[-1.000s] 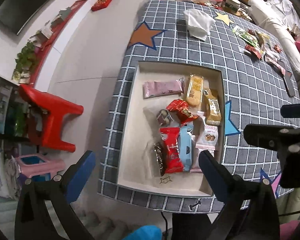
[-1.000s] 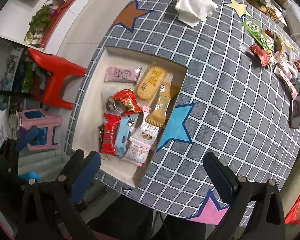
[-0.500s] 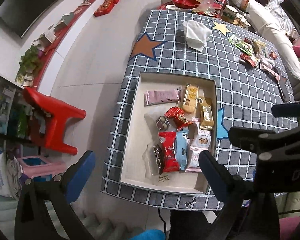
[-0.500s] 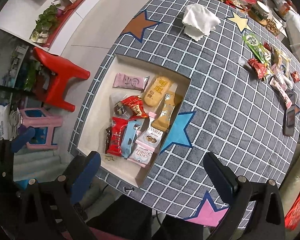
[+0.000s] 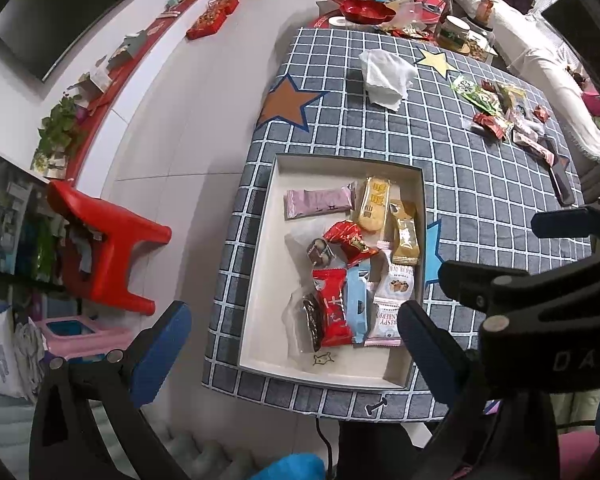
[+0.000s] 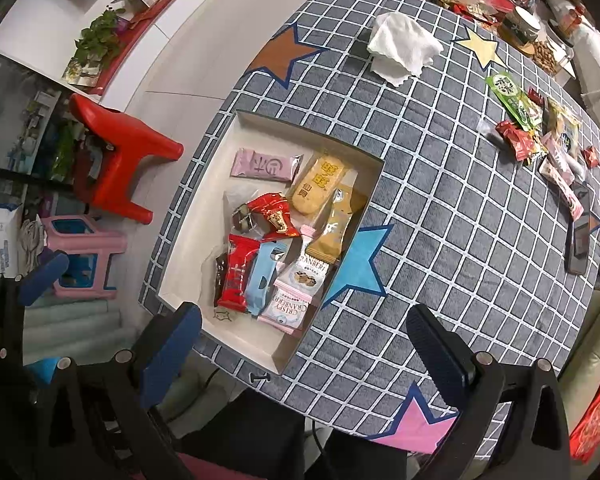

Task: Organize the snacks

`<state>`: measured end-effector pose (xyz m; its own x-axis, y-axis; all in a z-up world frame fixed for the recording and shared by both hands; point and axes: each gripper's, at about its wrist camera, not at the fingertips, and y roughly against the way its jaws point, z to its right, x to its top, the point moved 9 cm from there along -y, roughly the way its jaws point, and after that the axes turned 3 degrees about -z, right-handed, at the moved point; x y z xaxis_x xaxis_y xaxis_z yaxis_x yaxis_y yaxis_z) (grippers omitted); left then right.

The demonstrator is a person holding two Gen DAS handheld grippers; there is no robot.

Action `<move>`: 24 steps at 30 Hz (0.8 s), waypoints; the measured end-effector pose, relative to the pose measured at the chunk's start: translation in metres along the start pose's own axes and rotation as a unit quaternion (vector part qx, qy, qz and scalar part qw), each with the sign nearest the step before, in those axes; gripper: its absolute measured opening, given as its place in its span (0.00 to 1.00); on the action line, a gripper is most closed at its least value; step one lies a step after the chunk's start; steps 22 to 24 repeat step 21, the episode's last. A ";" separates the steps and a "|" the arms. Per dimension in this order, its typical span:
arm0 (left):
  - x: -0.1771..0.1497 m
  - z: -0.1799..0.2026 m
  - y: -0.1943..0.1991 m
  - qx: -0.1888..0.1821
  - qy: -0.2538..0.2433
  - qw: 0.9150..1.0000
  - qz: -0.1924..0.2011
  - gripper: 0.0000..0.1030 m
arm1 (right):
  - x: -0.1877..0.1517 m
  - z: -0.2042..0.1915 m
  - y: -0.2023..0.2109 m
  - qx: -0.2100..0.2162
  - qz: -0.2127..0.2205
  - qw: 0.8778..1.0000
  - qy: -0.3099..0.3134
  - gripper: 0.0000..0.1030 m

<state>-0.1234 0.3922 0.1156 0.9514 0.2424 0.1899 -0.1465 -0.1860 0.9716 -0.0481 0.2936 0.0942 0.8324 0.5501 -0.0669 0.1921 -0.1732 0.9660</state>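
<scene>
A shallow cream box [image 5: 268,280] [image 6: 192,240] sits at the near left of the grey checked table and holds several wrapped snacks, among them a pink bar [image 5: 318,204] [image 6: 266,166], a yellow cracker pack [image 5: 374,204] [image 6: 320,188] and a red pack [image 5: 334,306] [image 6: 238,276]. More loose snacks [image 5: 500,112] [image 6: 536,132] lie at the far right of the table. My left gripper [image 5: 292,344] is open and empty, high above the near edge. My right gripper [image 6: 304,344] is open and empty, also high above the near edge.
A white tissue [image 5: 386,76] [image 6: 402,48] lies at the table's far side. A dark phone [image 6: 578,240] lies at the right edge. A red stool [image 5: 104,248] [image 6: 116,156] and a pink stool [image 5: 76,336] [image 6: 84,256] stand on the floor to the left.
Both grippers have risen and pulled back from the table, so the box and snacks look smaller and farther. The snacks have not moved.
</scene>
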 end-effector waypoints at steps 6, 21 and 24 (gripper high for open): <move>0.000 0.000 0.001 0.001 0.000 1.000 0.000 1.00 | 0.000 -0.003 0.001 0.002 -0.002 1.000 0.002 1.00; 0.001 -0.002 0.005 0.001 0.012 1.000 0.007 1.00 | -0.002 -0.002 -0.002 0.009 -0.005 1.000 0.004 1.00; 0.001 -0.002 0.005 0.001 0.012 1.000 0.007 1.00 | -0.002 -0.002 -0.002 0.009 -0.005 1.000 0.004 1.00</move>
